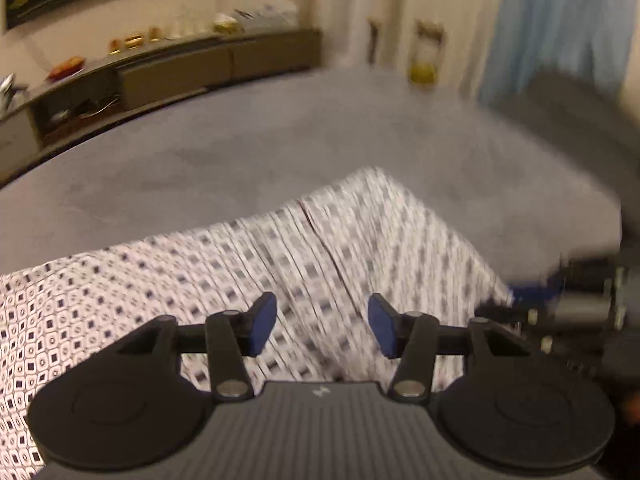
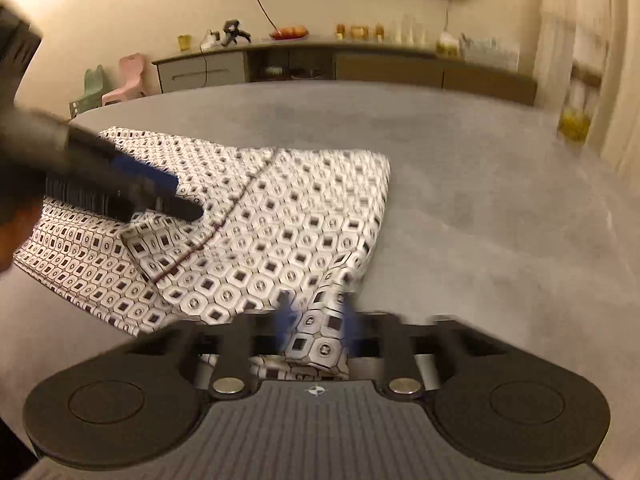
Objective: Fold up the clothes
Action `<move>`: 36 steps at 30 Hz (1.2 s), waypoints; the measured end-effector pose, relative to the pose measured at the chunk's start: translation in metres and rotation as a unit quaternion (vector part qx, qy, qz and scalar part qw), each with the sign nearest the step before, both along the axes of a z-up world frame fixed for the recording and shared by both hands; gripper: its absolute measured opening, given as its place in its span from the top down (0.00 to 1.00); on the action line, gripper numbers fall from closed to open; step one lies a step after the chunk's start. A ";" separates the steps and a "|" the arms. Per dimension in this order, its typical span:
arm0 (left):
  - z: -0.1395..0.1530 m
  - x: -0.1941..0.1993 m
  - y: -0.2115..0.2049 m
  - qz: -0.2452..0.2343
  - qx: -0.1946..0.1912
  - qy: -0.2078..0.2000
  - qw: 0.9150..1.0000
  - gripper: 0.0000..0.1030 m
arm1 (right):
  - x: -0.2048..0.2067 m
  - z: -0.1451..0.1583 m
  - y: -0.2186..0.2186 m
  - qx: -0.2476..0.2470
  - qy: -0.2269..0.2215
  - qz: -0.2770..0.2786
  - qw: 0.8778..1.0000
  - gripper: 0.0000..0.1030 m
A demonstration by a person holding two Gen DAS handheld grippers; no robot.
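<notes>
A white garment [image 2: 280,216] with a dark square pattern lies partly folded on the grey surface [image 2: 460,184], a dark seam running across it. In the right wrist view my right gripper [image 2: 319,318] is shut on the garment's near edge, with a fold of cloth filling the gap between its blurred blue pads. My left gripper [image 1: 322,325] stands open just above the garment [image 1: 200,264], nothing pinched between its blue pads. The right wrist view shows the left gripper [image 2: 180,196] hovering over the cloth's left part. The right gripper's body [image 1: 568,312] shows at the left wrist view's right edge.
A long low sideboard [image 2: 360,64] with bottles, fruit and small items runs along the far wall. Two small plastic chairs [image 2: 120,84] stand at the left. A blue curtain [image 1: 560,28] hangs at the right. Grey surface stretches beyond and right of the garment.
</notes>
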State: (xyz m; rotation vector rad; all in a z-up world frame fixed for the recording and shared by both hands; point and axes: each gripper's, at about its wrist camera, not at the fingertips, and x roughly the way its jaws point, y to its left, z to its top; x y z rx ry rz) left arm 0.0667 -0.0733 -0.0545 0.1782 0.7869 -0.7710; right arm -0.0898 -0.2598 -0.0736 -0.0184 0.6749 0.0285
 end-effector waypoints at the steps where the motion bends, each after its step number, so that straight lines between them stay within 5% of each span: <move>1: 0.006 0.005 0.005 0.010 -0.025 0.009 1.000 0.42 | -0.005 0.005 0.011 -0.027 -0.023 0.009 0.999 0.88; 5: 0.015 0.012 0.007 -0.011 -0.098 0.057 0.993 0.33 | -0.020 0.027 0.064 -0.102 -0.092 0.075 0.988 0.93; 8: 0.009 0.008 -0.003 -0.035 -0.089 0.067 0.993 0.30 | -0.025 0.029 0.099 -0.127 -0.106 0.121 0.979 0.93; 11: 0.001 0.009 -0.008 -0.024 -0.068 0.064 0.995 0.30 | -0.023 0.024 0.090 -0.121 -0.096 0.082 0.985 0.93; 14: 0.001 0.012 -0.004 -0.017 -0.073 0.074 0.994 0.30 | -0.019 0.019 0.067 -0.102 -0.082 0.017 0.991 0.68; 15: -0.001 0.011 -0.005 -0.023 -0.068 0.081 0.994 0.31 | -0.019 0.019 0.051 -0.083 -0.075 -0.017 0.994 0.46; 16: -0.003 0.010 -0.007 -0.031 -0.063 0.090 0.994 0.32 | -0.018 0.018 0.036 -0.060 -0.066 -0.044 0.995 0.36; 20: -0.024 -0.004 -0.022 -0.083 -0.003 0.118 0.989 0.33 | -0.015 0.005 0.008 0.018 -0.011 -0.077 0.997 0.34; 22: -0.034 -0.010 -0.023 -0.090 0.011 0.111 0.990 0.31 | -0.014 -0.001 0.008 0.039 0.007 -0.067 0.997 0.45; 26: -0.023 0.002 -0.017 -0.068 -0.022 0.116 0.991 0.32 | -0.013 -0.002 0.027 0.005 -0.002 -0.035 0.999 0.90; 31: -0.005 0.014 -0.013 -0.052 -0.092 0.110 0.988 0.27 | -0.026 0.011 0.068 -0.101 -0.061 0.025 0.993 0.94; 34: -0.012 0.010 -0.024 -0.064 -0.079 0.101 0.990 0.26 | -0.034 0.012 0.102 -0.154 -0.088 0.072 0.981 0.94; 36: -0.020 0.008 -0.031 -0.069 -0.060 0.095 0.991 0.35 | -0.039 0.010 0.119 -0.177 -0.099 0.097 0.974 0.94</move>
